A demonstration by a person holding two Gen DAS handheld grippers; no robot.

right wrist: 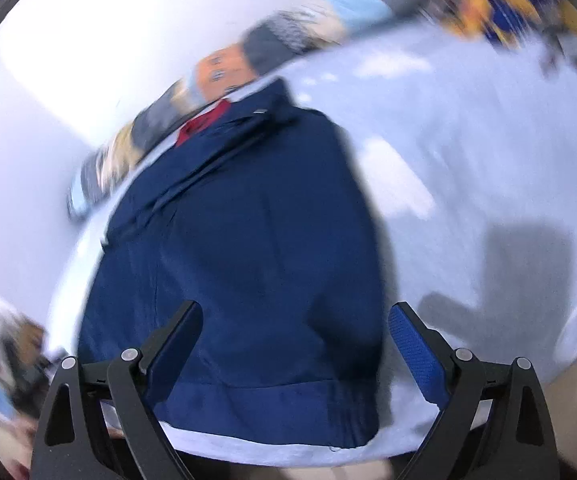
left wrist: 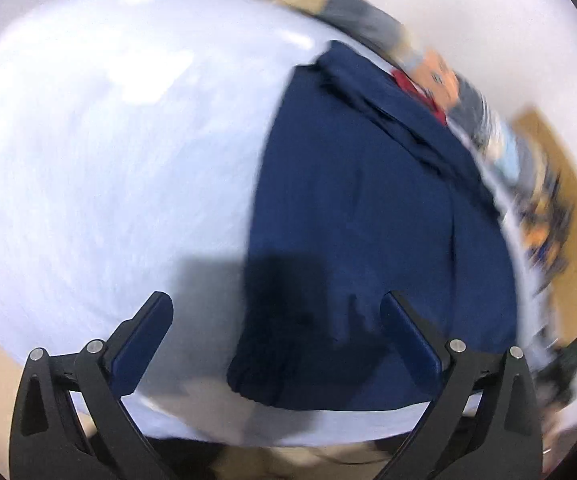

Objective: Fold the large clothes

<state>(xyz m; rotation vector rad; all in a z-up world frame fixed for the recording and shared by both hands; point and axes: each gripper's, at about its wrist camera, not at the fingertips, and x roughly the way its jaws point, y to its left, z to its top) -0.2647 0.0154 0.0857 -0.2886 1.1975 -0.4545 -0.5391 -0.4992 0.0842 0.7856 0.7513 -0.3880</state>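
Note:
A navy blue garment [left wrist: 360, 216] lies folded into a long strip on a pale sheet-covered surface [left wrist: 108, 152]; its ribbed hem is at the near edge. A bit of red cloth [left wrist: 412, 84] shows at its far end. My left gripper [left wrist: 276, 312] is open and empty above the garment's near left corner. In the right wrist view the same garment [right wrist: 248, 232] fills the middle, with the red cloth [right wrist: 204, 120] at its far end. My right gripper [right wrist: 294, 320] is open and empty above the hem's right part. Both views are motion-blurred.
A row of blurred coloured items [left wrist: 440, 76] runs along the far edge of the surface against a white wall, and it also shows in the right wrist view [right wrist: 224, 68]. Dark clutter [left wrist: 560, 364] sits at the right of the left wrist view.

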